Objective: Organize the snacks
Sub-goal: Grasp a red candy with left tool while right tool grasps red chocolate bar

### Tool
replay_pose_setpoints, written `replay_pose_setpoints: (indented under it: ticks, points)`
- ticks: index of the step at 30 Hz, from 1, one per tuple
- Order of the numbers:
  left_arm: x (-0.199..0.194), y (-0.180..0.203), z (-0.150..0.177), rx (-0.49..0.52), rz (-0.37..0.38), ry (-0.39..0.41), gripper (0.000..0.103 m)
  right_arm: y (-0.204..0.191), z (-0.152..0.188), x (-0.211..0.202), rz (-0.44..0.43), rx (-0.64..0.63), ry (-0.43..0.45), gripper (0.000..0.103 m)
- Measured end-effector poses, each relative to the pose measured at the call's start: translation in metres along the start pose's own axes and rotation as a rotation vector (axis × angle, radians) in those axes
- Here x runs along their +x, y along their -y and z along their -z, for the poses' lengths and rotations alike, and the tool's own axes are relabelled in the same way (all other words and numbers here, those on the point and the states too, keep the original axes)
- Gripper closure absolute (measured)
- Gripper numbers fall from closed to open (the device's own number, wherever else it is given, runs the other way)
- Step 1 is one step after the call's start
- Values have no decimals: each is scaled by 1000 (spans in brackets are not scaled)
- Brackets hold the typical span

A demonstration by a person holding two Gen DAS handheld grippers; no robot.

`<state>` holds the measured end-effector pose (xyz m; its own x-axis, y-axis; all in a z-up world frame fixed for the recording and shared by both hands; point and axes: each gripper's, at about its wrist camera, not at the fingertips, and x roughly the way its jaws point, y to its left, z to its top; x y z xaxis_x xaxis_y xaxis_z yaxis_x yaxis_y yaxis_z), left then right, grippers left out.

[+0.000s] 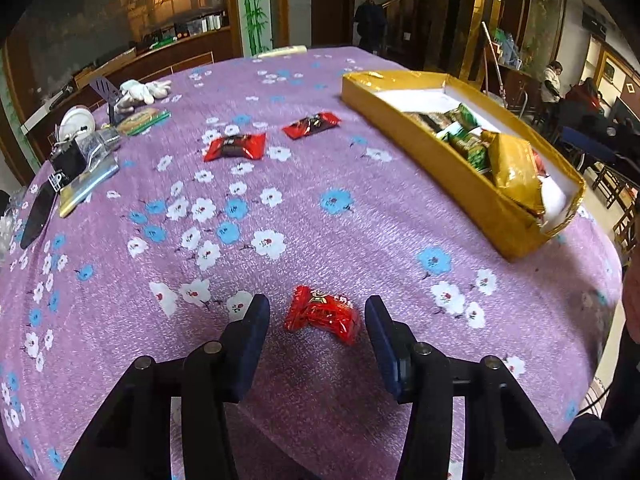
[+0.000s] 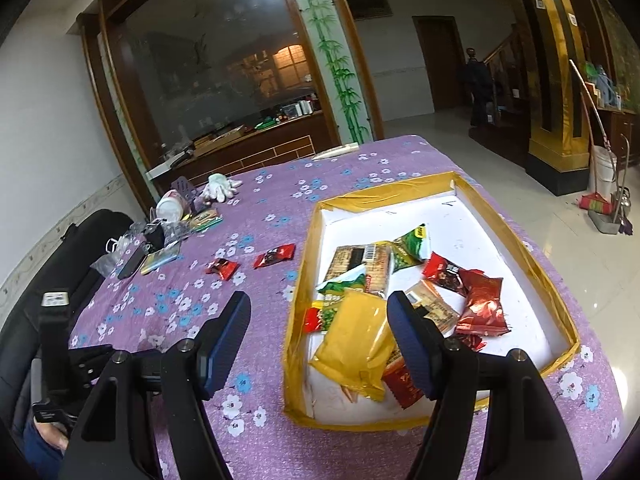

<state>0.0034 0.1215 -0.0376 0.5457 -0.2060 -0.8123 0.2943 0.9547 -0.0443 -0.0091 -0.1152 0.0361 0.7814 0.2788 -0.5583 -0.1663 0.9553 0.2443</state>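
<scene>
**Small red snack framed between spread left fingers**

Left wrist view: left gripper [image 1: 317,310] spread wide, empty, low over the purple floral tablecloth [image 1: 360,224] near its near edge. Between the fingers, touching neither: a red candy packet [image 1: 323,314]. Likely light, crinkly, slippery film (soft filling probable); best pinched across the plump middle, not the twisted ends. Two more red packets [image 1: 235,147] toward the far edge; gold tray [image 1: 452,172] along the right edge.

Right wrist view: right gripper [image 2: 318,312] also spread, holding nothing, above the tray's near left corner, over a yellow pouch [image 2: 352,344] among the sorted snacks.
</scene>
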Motion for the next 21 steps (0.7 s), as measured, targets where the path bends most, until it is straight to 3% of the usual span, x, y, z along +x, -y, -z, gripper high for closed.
replay_pose_setpoints:
  ticks: [5, 9, 15, 21]
  points:
    - [10, 0, 2, -1, -6, -29, 70, -7, 3, 0, -17, -20, -7, 33]
    - [10, 2, 2, 5, -16, -28, 77, -14, 4, 2, -33, -31, -17, 33]
    - [-2, -12, -4, -55, 2, -3, 78, -29, 4, 9, -57, -66, -54, 33]
    - [-27, -30, -31, -98, -32, 73, 78, -54, -8, 37, -123, -126, -175, 39]
